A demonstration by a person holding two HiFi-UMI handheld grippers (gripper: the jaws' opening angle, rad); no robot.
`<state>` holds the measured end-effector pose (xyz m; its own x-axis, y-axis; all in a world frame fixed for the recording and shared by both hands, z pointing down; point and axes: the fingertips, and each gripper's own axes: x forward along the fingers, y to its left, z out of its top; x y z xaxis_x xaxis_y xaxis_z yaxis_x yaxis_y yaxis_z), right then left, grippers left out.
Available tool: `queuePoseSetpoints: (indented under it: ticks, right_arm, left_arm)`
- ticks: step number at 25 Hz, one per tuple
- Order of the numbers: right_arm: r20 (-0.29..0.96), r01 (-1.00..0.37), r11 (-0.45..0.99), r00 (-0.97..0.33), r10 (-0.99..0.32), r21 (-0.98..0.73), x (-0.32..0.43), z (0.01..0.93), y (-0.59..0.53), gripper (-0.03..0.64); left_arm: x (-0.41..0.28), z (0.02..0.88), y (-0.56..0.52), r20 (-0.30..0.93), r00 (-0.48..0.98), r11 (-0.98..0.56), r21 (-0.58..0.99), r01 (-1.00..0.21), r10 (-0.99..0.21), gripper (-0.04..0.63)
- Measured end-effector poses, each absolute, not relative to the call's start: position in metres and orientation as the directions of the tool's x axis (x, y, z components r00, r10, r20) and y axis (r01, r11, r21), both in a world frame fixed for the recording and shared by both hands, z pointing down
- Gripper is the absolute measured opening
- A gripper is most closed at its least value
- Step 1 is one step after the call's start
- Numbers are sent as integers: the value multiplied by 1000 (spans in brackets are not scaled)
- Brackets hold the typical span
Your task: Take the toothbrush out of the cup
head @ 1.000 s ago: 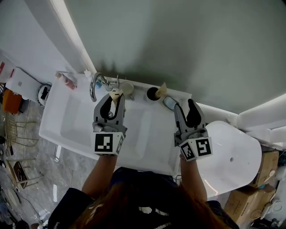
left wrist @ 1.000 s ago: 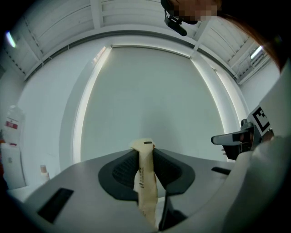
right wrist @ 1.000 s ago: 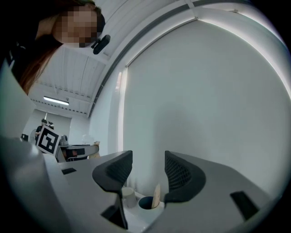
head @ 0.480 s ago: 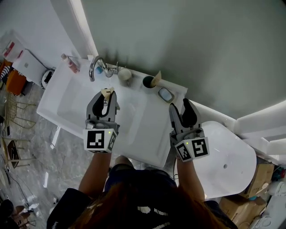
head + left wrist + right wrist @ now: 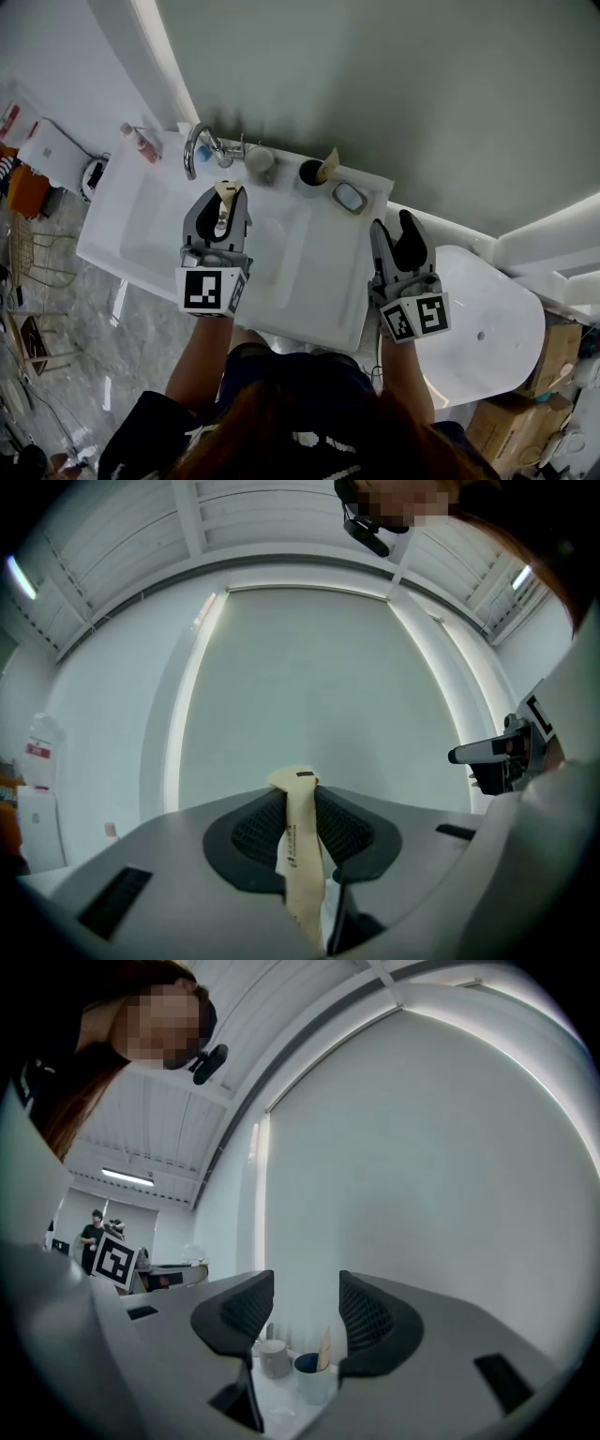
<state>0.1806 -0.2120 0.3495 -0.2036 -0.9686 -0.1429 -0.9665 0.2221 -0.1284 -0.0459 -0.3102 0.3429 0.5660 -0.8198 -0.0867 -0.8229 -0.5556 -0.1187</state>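
Note:
My left gripper (image 5: 225, 197) hovers over the white sink basin (image 5: 141, 239), shut on a cream toothbrush (image 5: 226, 191) whose end sticks out past the fingertips. In the left gripper view the toothbrush (image 5: 300, 855) stands upright, pinched between the two pads. A dark cup (image 5: 310, 174) at the back of the sink holds a second cream toothbrush (image 5: 328, 164). My right gripper (image 5: 392, 225) is open and empty by the sink's right edge. Between its jaws the right gripper view shows the cup (image 5: 314, 1374) farther off.
A pale cup (image 5: 260, 159) and a chrome faucet (image 5: 195, 148) stand left of the dark cup, and a soap dish (image 5: 349, 197) lies to its right. A pink bottle (image 5: 141, 142) is at the sink's back left corner. A white toilet lid (image 5: 483, 328) is on the right.
Both grippers have drawn back from the cups toward the front of the sink. The left one carried the toothbrush with it.

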Motion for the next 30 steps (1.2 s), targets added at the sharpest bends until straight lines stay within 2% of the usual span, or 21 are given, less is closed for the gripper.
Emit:
queuePoseSetpoints:
  ticks: [7,14,22,30]
  right_arm:
    - [-96,-991,11,1,-995,-131,134,374,-245,218]
    - [-60,-972,-196,205,-977,-132,76,383,-245,218]
    - [-20,-960,-255,259,-966,-111,41,386,-240,218]
    - [0,-967,-223,224,-975,-121,47,396,-241,218]
  left_arm:
    - [-78,352,-376,-72,737,-730,-102,-675,-672,103]
    - [-88,356,-403,-64,884,-882,-63,-467,-463,100]
    - [-91,363,-405,-65,921,-922,-24,-387,-385,100]
    - [-91,366,-401,-62,904,-904,-23,-426,-424,98]
